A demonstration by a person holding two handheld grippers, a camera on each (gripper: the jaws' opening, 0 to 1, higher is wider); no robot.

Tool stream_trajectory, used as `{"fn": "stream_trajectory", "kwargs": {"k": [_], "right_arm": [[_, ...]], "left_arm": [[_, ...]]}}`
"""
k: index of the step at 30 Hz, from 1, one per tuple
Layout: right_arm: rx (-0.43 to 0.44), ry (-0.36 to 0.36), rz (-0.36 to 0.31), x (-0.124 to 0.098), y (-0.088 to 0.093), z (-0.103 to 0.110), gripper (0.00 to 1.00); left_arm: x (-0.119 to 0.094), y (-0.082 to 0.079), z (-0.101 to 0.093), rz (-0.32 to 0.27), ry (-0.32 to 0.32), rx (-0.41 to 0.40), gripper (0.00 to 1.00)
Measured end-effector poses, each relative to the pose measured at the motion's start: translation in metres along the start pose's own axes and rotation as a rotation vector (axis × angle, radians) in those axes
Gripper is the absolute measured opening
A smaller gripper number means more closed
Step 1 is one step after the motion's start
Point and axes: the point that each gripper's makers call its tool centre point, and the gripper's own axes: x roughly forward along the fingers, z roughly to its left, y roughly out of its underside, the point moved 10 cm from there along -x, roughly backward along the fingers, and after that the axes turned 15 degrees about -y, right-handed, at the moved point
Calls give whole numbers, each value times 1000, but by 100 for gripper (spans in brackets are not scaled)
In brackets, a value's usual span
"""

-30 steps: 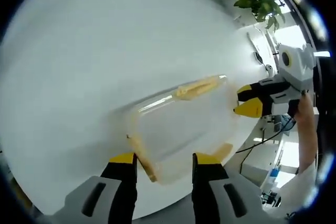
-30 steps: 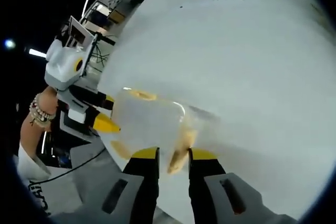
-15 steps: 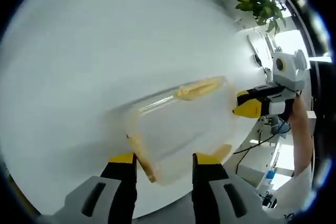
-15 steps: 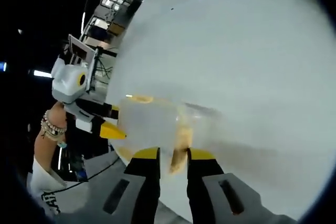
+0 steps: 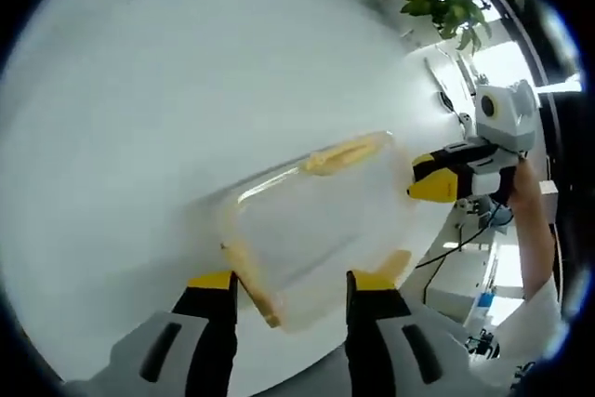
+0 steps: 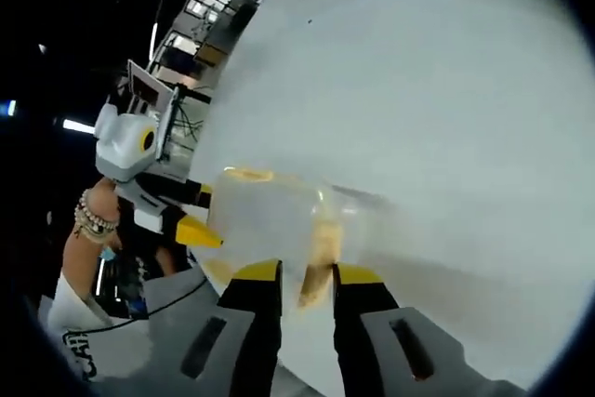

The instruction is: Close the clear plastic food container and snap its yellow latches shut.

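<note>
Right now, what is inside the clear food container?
The container looks empty; the white table shows through its walls. Blur and the yellow latches hide the edges.

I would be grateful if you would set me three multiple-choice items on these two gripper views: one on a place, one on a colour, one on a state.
1. Where does the clear plastic food container rest?
A. on the white tabletop
B. on a wooden shelf
C. in a metal sink

2. What colour are the container's latches?
A. blue
B. yellow
C. red

3. How do the jaws of the left gripper stand?
A. clamped on a spoon
B. apart, with the container's near edge between them
C. shut tight on nothing

Answers: 1 A, as the container lies on the white surface in both views. 2 B, as the strips along its edges are yellow. 3 B, as a wide gap shows between the yellow tips in the left gripper view.
</note>
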Motion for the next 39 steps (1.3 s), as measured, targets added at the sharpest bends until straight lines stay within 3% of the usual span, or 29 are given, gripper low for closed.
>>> {"fn": "stream_trajectory", "kwargs": {"k": [6,9,12,14,17,18,20,23,25,27,29,31,32,33,34,36,39], "right_arm": [[-133,89,25,3,-2,10,18],[-182,170,41,2,-3,11,25],[-178,175,47,-1,-3,13,26],[-181,170,30,-6,-6,13,18],[-213,149,-45,-13,-16,21,20],[-265,141,-67,-15,-21,25,22],[-314,124,-96,-15,-26,34,21],[-368,62,-111,-6,-30,46,13],[-409,28,-102,4,-32,53,16],[-457,12,-64,17,-32,57,19],[-515,13,3,29,-30,60,15],[-597,25,64,40,-28,62,11],[-627,29,85,44,-27,63,10],[-655,23,113,50,-27,63,9],[-661,8,124,53,-26,65,8],[-694,-15,143,61,-25,67,6],[-715,-14,170,68,-27,66,0]], "left_arm": [[0,4,3,-35,30,25,42],[2,7,4,-69,49,93,43],[-1,12,8,-99,19,131,47],[-5,10,12,-153,-10,167,49],[-16,7,15,-256,-42,199,48],[-21,3,14,-327,-48,225,47],[-29,-3,9,-437,-48,270,42],[-34,-5,-4,-508,-5,338,26],[-33,-6,-16,-548,7,387,24],[-27,-4,-25,-573,-25,470,25],[-16,0,-32,-580,-65,593,23],[-6,5,-38,-568,-76,655,23],[-4,7,-40,-579,-79,666,23],[-5,4,-43,-661,-85,687,22],[-4,7,-43,-626,-74,671,22],[-3,8,-45,-617,-40,648,22],[-2,8,-46,-646,-19,634,22]]}}
